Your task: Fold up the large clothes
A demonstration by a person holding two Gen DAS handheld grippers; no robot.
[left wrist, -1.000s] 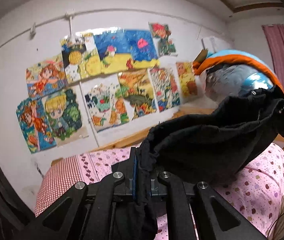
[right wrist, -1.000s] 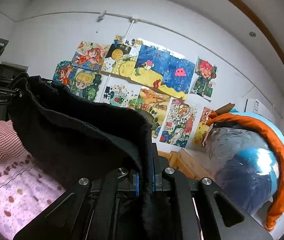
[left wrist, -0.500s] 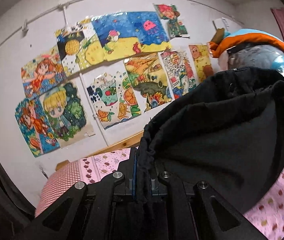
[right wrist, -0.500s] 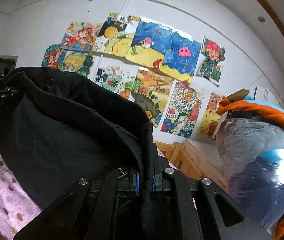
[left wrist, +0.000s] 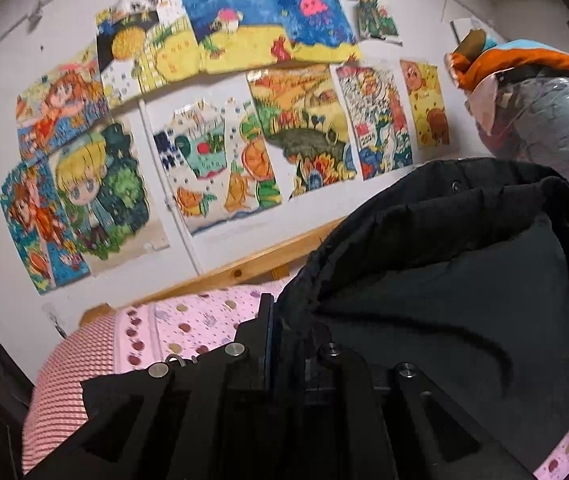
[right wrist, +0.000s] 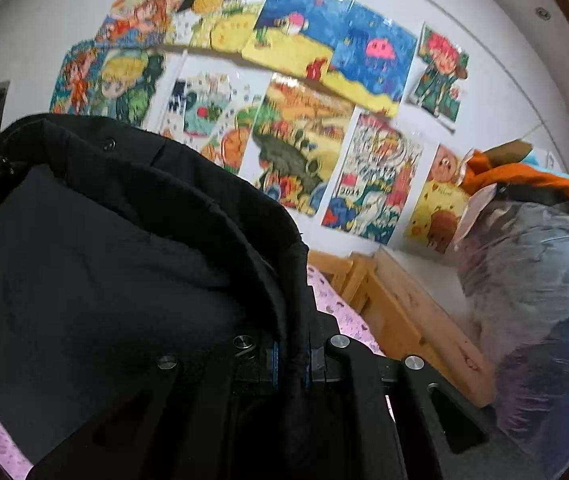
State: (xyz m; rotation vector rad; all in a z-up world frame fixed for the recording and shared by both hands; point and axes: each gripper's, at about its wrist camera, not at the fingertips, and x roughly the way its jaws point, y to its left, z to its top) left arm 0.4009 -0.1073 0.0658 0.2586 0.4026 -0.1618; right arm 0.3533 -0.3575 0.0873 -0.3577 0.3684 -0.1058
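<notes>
1. Between my left claw (left wrist: 284, 344) fingers, closed tight, I see an edge of the black garment (left wrist: 444, 280).
2. My right claw (right wrist: 290, 360) is clamped on the garment's other edge.
3. I see the garment slung between both claws, above the pink dotted bed (left wrist: 188, 320).
4. Beyond, drawings (left wrist: 220, 152) cover the white wall.

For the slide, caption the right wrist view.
Right gripper clamps a black garment edge, lifted before a wall of children's drawings.
</notes>
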